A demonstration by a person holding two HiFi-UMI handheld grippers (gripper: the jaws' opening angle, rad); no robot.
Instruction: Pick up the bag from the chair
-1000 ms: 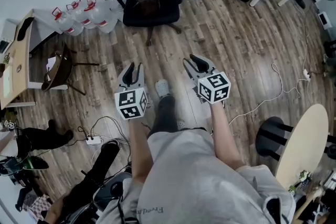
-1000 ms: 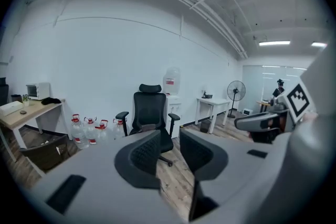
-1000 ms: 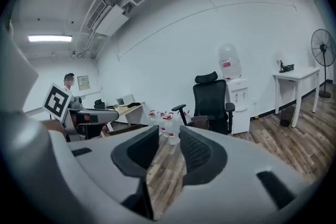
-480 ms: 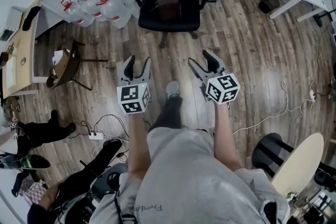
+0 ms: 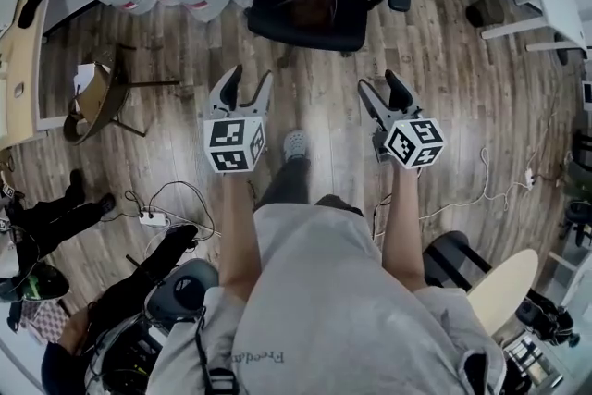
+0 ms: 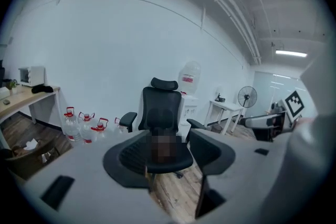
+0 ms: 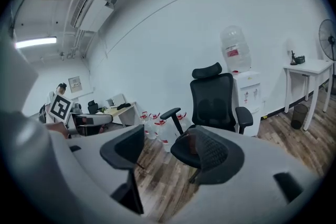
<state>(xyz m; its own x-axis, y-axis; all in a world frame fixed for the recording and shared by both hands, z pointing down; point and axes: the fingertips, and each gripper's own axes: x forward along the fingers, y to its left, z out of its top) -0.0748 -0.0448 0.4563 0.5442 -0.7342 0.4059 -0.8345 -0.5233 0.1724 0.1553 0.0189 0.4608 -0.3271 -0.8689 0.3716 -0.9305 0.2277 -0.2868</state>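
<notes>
We are facing chair (image 5: 314, 34); bag (image 5: 311, 3) is sitting mid-seat, straight ahead, well apart from both claws. Bag is lying between the two claws' lines, neither hand clearly nearer. Its long axis is too small for us to judge. We are holding left claw (image 5: 248, 84) and right claw (image 5: 381, 90) spread wide, gripping nothing, touching nothing, hovering over floor (image 5: 314, 111).
</notes>
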